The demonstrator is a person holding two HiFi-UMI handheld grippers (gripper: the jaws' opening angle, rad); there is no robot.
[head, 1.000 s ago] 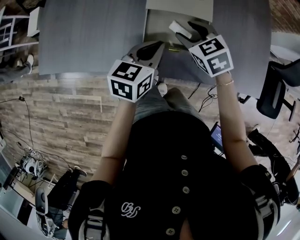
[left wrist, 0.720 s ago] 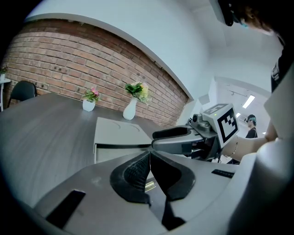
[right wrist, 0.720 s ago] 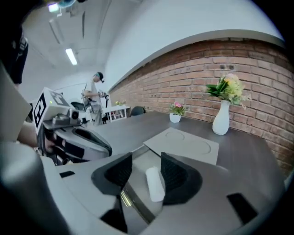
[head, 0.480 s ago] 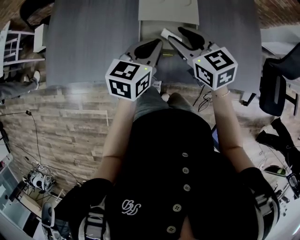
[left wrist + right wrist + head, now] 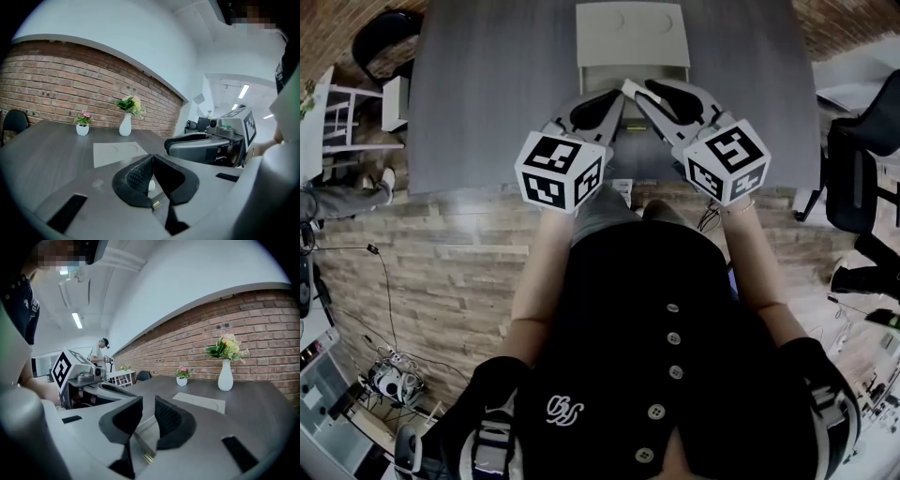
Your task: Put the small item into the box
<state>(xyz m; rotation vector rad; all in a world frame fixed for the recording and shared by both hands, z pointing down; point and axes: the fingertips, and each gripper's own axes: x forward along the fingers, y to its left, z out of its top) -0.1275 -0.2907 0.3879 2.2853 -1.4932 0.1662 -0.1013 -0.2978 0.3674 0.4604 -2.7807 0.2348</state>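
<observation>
In one second your grippers had drawn together over the grey table (image 5: pixel 487 84), tips at the near edge of the pale box (image 5: pixel 633 33), now fully in the head view. Your left gripper (image 5: pixel 151 159) was clamped on a small white item (image 5: pixel 151 184); your right gripper (image 5: pixel 148 403) was empty, jaws slightly parted. A white vase (image 5: pixel 125 127) and small flower pot (image 5: pixel 82 130) stood beyond the box, by the brick wall (image 5: pixel 70 75).

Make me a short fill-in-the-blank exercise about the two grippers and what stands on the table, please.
The jaws of the left gripper are ___.
The jaws of the right gripper stand slightly ___.
The white vase holds ___.
The wall behind the table is made of ___.
Missing words: shut, apart, flowers, brick.
</observation>
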